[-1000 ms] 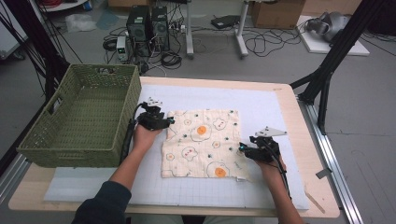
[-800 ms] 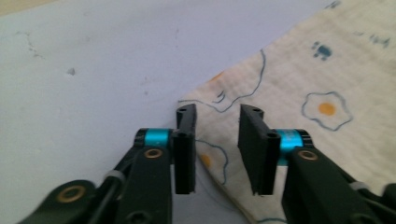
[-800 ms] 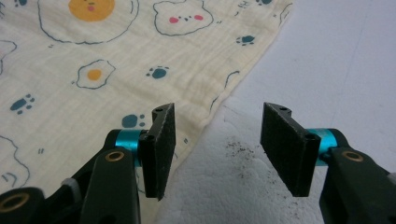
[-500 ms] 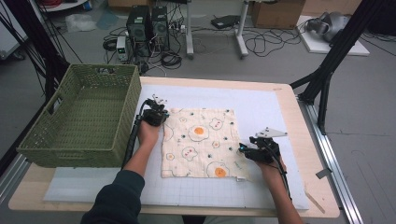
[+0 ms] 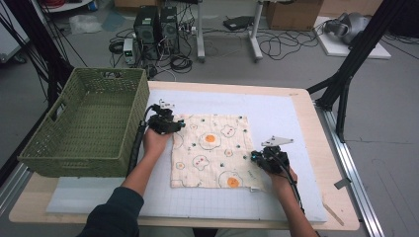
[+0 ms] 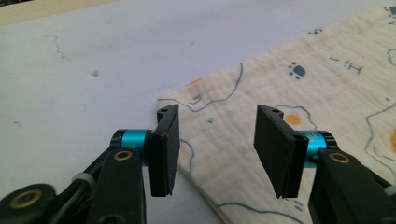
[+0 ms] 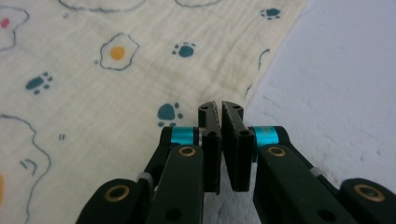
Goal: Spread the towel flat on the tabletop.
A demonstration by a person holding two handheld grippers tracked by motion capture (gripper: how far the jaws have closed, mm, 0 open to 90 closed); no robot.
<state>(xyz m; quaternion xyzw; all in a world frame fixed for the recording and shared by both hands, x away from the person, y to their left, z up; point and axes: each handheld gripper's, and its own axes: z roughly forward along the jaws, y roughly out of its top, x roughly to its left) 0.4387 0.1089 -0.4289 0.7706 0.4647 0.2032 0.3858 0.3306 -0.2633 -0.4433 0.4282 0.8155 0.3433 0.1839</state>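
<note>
Cream muslin cloth printed with fried eggs and paw marks [image 5: 211,150] lies flat mid-tabletop. Right gripper [image 7: 220,114], at the cloth's 4 o'clock corner, has just clenched its jaws on the hem, seemingly for lifting. Left gripper [image 6: 215,140], at 10 o'clock, has just reopened, jaws straddling that corner ungripped.

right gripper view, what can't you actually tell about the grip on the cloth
- Right gripper view: the right tool has its jaws together at the cloth edge; they have just been closing. Whether fabric is pinched between them is hidden by the jaws themselves.
- High view: the right tool is too small to show the pinch.
- Left gripper view: the left tool stands open over a cloth corner; whether its jaw tips touch the mat is unclear.
</note>
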